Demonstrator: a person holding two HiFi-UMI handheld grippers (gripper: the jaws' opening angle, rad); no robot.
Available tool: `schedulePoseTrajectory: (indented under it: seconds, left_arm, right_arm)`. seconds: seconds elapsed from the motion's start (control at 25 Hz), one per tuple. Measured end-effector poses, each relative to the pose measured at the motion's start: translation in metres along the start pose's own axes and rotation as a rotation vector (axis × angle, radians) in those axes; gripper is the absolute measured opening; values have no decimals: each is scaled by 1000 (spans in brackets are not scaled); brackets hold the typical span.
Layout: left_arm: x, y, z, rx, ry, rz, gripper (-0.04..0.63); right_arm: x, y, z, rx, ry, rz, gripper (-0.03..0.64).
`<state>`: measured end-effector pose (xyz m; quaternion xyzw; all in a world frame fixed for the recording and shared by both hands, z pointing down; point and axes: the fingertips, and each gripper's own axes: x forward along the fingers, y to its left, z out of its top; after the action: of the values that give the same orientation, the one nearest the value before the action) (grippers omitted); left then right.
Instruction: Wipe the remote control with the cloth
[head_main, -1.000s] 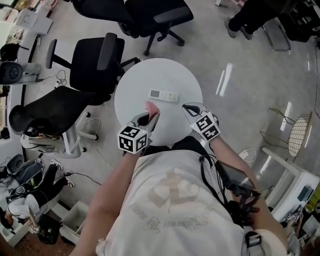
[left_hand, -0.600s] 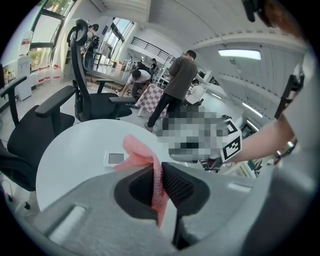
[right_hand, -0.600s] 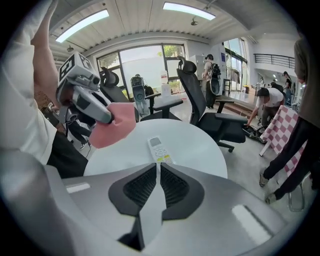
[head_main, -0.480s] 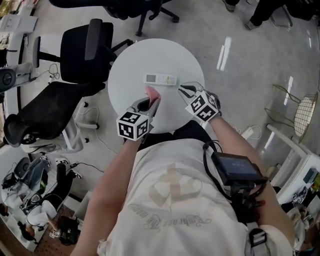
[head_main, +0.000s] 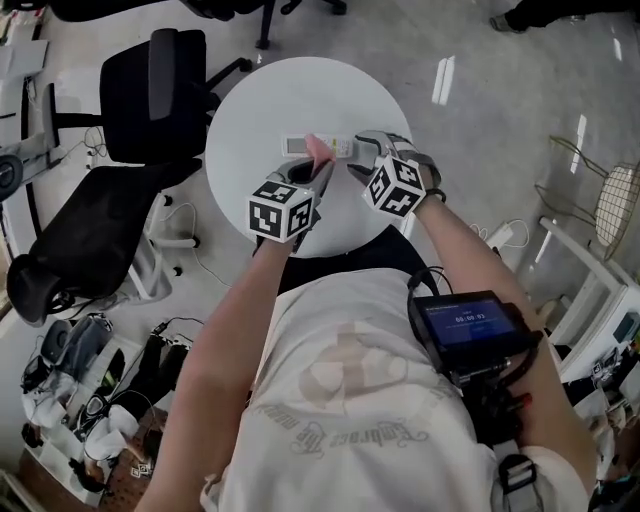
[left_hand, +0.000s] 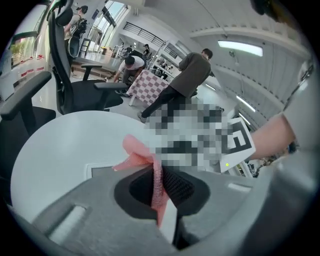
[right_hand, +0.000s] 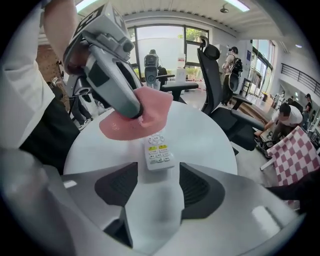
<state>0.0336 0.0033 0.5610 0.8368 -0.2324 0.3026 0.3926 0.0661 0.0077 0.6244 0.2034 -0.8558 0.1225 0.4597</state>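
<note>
Round white tabletop (head_main: 250, 105) in upper centre of head view. Black office chair (head_main: 150, 90) beside it at upper left.

Next in size, left hand-held gripper (head_main: 318, 170), reaching up from centre frame. Jaws closed tight on crumpled pink cloth (head_main: 318, 150), a strip pinched between the pads and fanning out beyond the tips in left gripper view. Cloth hanging low over the table at one end of the remote. Contact with it not confirmed.

Then right hand-held gripper (head_main: 358, 152), entering from right of centre. Jaws spread wide and opening, nothing gripped.

Smallest, slim white rectangular remote control (head_main: 295, 146), flat on the table in upper centre, partly masked by cloth and gripper tips. Long axis left to right across head view. In right gripper view, long axis pointing straight up the frame, near end just ahead of the open jaws and centred on the gap, far end under the cloth.

Judged: right hand-held gripper the nearer, lined up end-on with the remote. Only a short advance needed before closing across its narrow width. Left hand-held gripper placed to wipe along that axis.
</note>
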Motion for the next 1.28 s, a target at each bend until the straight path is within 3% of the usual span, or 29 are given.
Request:
schedulePoseTrajectory:
  seconds: [0.32, 0.44, 0.88, 1.04, 1.28]
  left_arm:
    - [36, 9, 10, 19, 65, -30, 28]
    - [45, 9, 10, 19, 85, -40, 28]
    - [70, 2, 1, 0, 182, -70, 28]
    - [65, 10, 1, 18, 190, -30, 25]
    - [52, 39, 1, -23, 158, 69, 25]
  right_arm:
    - [24, -4, 1, -84, 11, 51, 269]
    - [28, -2, 4, -98, -2, 67, 236]
    - [26, 1, 10, -73, -31, 66, 215]
    - [26, 1, 11, -71, -19, 65, 212]
    - [26, -1, 3, -58, -12, 59, 210]
